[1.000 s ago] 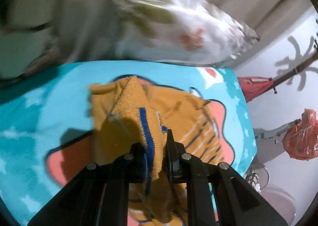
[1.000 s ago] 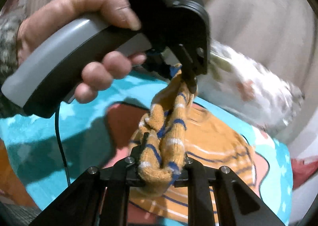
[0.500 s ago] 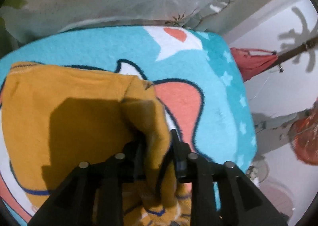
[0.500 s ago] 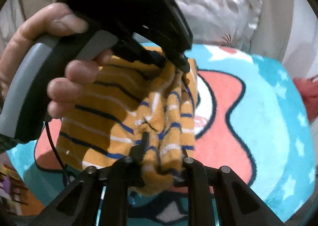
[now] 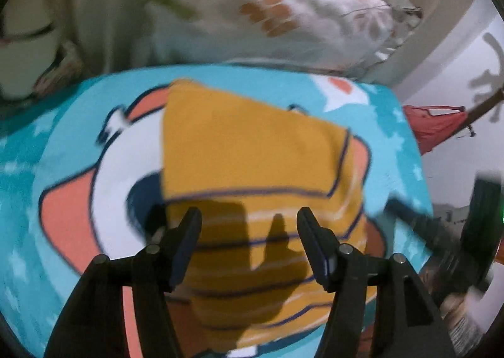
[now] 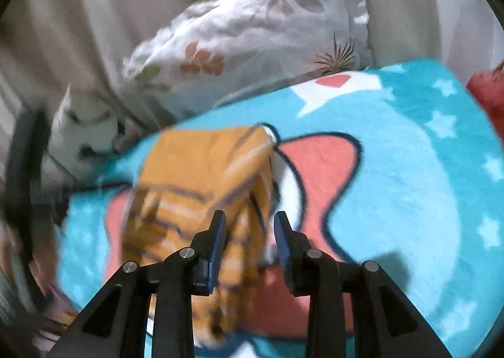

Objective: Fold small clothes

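A fuzzy mustard-yellow knit garment (image 5: 252,169) with thin navy and white stripes lies folded into a rough rectangle on a plush turquoise cartoon blanket (image 5: 63,124), its long axis running away from the cameras. Left tongs (image 5: 249,225) gape wide and empty; right tongs (image 6: 249,225) stand partly open, empty. Only the right view shows the garment's layered right edge; a floral pillow (image 6: 252,27) lies beyond.

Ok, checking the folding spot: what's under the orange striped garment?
The orange striped garment lies on a turquoise cartoon blanket; its print shows around the edges, the part beneath is hidden.

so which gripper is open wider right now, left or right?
The left gripper: its fingers stand far apart over the orange striped garment. The right gripper is open too, but with a narrower gap.
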`<state>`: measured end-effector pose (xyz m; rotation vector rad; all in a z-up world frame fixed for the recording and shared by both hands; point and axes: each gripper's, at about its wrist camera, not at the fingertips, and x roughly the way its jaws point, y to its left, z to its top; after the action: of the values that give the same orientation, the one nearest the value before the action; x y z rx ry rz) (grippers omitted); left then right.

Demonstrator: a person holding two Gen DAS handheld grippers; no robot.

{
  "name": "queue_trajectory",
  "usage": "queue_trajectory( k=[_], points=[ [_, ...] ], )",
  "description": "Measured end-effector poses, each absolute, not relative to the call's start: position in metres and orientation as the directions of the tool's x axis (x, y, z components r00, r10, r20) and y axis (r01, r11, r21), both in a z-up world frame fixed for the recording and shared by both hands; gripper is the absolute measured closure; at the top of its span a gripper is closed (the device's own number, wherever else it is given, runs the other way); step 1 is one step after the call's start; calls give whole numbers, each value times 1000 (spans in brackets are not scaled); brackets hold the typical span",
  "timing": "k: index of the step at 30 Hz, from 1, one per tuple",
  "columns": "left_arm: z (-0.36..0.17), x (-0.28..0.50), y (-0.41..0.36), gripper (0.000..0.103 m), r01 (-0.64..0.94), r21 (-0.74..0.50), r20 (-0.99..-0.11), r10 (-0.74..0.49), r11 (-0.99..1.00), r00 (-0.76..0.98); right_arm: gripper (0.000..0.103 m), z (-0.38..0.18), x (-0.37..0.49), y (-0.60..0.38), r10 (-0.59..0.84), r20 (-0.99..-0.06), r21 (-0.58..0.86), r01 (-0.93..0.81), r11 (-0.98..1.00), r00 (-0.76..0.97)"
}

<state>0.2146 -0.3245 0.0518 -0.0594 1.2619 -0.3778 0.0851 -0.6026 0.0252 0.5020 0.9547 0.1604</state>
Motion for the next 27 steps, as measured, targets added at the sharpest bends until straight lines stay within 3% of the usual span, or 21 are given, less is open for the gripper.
queue_trajectory(
  k=[4,5,6,14,15,17,27],
  points=[
    [31,193,-312,41,191,-233,-929,-276,954,246,69,8,133,-594,435,-754,537,81,840,492],
    [24,189,-309,41,172,-225,-935,-262,959,241,87,-1,142,-589,437,-772,526,78,847,462],
    [19,185,-307,41,161,-217,-939,-251,963,236,95,-8,153,-585,445,-785,521,70,851,430],
    [2,159,-304,39,134,-196,-947,-223,971,231,95,-30,188,-572,313,-865,363,58,930,393],
    [1,159,-303,37,129,-191,-948,-217,973,231,91,-29,185,-573,302,-866,355,64,933,399],
    [-1,158,-302,34,120,-189,-951,-212,975,226,82,-24,180,-578,286,-865,349,83,933,413],
    [15,151,-304,34,109,-161,-945,-185,981,268,79,35,142,-594,271,-789,377,86,922,551]
  ],
)
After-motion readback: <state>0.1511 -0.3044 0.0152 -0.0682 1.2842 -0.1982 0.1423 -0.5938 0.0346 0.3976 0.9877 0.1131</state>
